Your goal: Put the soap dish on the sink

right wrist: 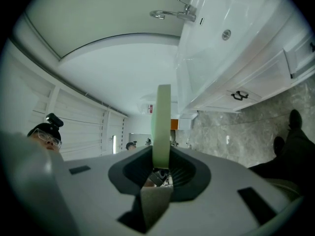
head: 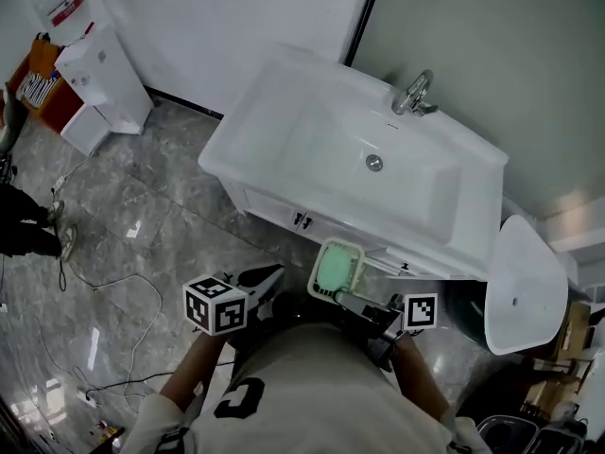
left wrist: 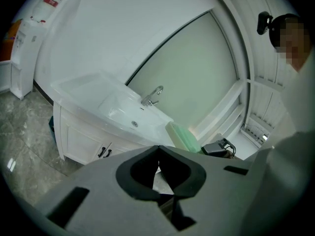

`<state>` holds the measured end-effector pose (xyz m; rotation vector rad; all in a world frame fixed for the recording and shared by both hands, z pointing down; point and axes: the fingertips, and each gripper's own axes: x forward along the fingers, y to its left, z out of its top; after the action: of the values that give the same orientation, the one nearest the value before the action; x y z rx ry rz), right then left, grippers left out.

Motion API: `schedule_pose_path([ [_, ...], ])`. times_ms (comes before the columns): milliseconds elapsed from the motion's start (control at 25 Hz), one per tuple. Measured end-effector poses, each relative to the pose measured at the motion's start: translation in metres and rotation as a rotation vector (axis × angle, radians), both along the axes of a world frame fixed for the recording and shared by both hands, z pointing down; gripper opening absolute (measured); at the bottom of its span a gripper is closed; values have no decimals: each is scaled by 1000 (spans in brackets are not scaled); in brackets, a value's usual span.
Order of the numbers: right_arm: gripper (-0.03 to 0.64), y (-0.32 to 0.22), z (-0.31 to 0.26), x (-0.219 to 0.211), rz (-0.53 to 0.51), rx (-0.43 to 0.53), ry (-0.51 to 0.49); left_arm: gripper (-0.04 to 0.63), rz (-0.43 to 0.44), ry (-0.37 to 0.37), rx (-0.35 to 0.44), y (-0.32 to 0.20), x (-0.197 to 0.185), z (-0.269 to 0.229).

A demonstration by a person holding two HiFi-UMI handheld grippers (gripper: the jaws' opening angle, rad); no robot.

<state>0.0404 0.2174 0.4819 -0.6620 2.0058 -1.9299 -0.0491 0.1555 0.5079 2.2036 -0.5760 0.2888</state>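
**Soap dish clamped in the right claw, short of the sink**

Closest in, both claws sit just ahead of the person's pale shirt [head: 312,386]. The right gripper [head: 342,294] has its jaws pressed onto the green soap dish [head: 337,266]. The dish stands on edge between the pads and sticks out ahead of the claw. In the right gripper view it shows as a thin upright strip [right wrist: 161,117].

The left gripper [head: 269,277] hangs just to the left of the right one. Its jaws are brought together with nothing between them. From its own camera the dish [left wrist: 182,136] shows ahead and to the right.

Ahead of both claws is a white cabinet with dark handles [head: 302,220], carrying the sink [head: 274,83]. The dish is near the sink's front edge but not resting on it.

Farther on come the drain [head: 374,163] and the chrome faucet [head: 413,93] at the far rim. Well off to the left of the left claw, a white unit [head: 99,83] stands on the grey marble floor [head: 170,216].
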Motion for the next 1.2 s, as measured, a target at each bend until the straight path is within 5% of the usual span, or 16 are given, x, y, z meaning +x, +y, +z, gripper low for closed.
schedule_pose_path([
  [480,92,-55,-7,43,-69,40,-29,18,-80,-170,88,-51,51,-12],
  [1200,92,-94,-7,103,-147,54,-97,17,-137,-307,166,-84,114,-21],
])
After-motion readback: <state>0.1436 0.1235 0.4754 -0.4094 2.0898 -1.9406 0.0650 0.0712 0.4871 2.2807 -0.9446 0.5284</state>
